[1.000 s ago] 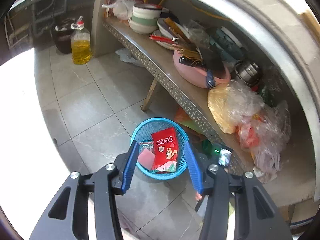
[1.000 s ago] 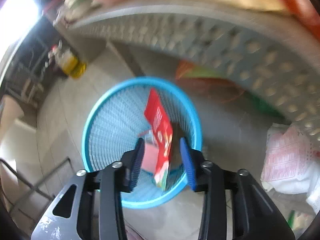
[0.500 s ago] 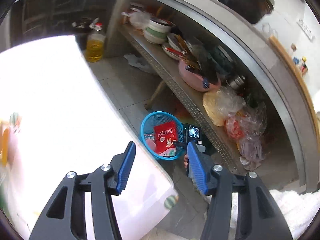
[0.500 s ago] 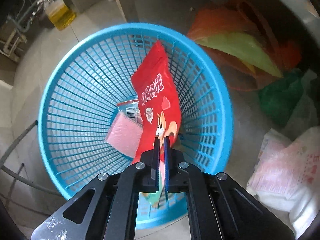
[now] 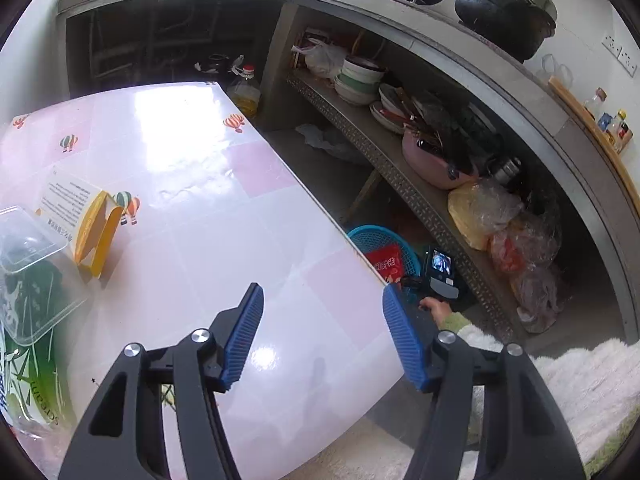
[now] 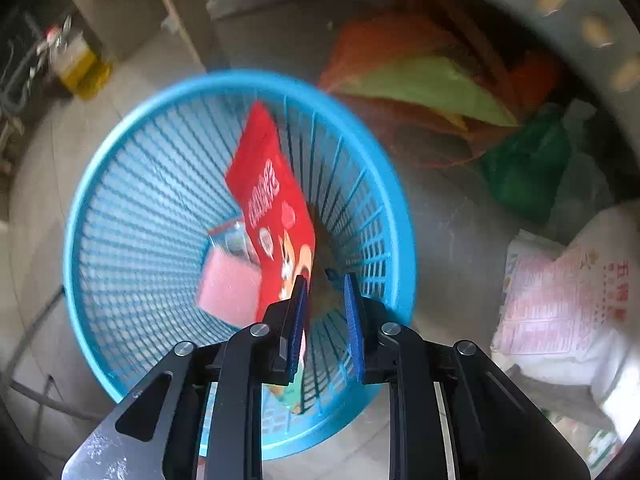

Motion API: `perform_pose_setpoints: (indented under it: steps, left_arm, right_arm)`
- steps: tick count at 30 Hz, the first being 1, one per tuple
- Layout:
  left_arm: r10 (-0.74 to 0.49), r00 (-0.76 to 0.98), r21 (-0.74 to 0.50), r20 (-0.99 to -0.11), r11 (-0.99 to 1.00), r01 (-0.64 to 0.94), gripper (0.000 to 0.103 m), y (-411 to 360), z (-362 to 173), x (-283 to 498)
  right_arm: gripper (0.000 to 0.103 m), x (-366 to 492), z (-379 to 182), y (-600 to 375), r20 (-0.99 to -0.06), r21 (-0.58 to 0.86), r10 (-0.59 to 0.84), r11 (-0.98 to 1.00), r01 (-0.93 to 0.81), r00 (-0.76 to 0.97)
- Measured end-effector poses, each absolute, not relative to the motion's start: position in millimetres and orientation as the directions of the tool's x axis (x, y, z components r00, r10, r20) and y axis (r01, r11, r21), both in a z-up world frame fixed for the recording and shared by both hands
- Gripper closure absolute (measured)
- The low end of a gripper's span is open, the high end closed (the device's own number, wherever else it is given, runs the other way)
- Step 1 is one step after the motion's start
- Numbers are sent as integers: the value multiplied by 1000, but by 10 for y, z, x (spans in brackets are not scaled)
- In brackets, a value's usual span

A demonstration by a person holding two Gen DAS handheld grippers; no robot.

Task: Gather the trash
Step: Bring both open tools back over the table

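Note:
On the floor stands a blue mesh basket (image 6: 140,220), and in it lie a red snack bag (image 6: 272,200), a pink pad (image 6: 228,288) and a clear wrapper (image 6: 232,236). My right gripper (image 6: 326,280) hangs just above the basket's near side. Its jaws are opening, the red bag lies against the left finger, and only mesh shows in the gap. My left gripper (image 5: 322,292) hovers over the pink-and-white table (image 5: 200,220), jaws opening and empty. At the table's left are a yellow box (image 5: 96,236), a clear plastic tub (image 5: 28,240) and a green bag (image 5: 28,380). The basket (image 5: 372,236) peeks out past the table edge.
A perforated metal shelf (image 5: 400,176) under the counter holds bowls, a pink basin (image 5: 432,164) and plastic bags. An oil bottle (image 5: 246,88) stands on the floor beyond the table. Orange and green bags (image 6: 420,84) and a white printed sack (image 6: 560,312) lie beside the basket.
The left gripper swung away from the basket to above the table and its jaws widened. The right gripper sank toward the basket, pinched shut at the red bag, then parted again.

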State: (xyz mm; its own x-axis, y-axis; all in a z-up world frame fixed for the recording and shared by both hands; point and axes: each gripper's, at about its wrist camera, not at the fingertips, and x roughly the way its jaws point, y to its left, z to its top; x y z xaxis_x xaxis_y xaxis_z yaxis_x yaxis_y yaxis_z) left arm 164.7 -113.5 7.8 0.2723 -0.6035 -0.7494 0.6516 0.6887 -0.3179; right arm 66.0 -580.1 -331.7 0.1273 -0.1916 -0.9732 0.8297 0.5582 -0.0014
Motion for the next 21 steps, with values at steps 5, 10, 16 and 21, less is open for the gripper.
perform_pose_setpoints:
  steps: [5, 10, 16, 21]
  left_arm:
    - [-583, 271, -305, -766, 701, 645, 42, -1047, 12, 1605]
    - [-571, 276, -316, -773, 724, 613, 42, -946, -37, 1628]
    - [-569, 286, -330, -771, 741, 585, 41, -852, -27, 1630]
    - [-579, 307, -341, -755, 747, 571, 38, -748, 30, 1566]
  right_arm:
    - [101, 771, -3508, -5742, -982, -2, -156, 578, 816, 109]
    - [102, 932, -3563, -5684, -985, 0, -138, 604, 797, 105]
    - [87, 997, -3481, -5620, -983, -75, -179, 624, 778, 48]
    - [48, 827, -2957, -5545, -953, -63, -264, 646, 761, 145]
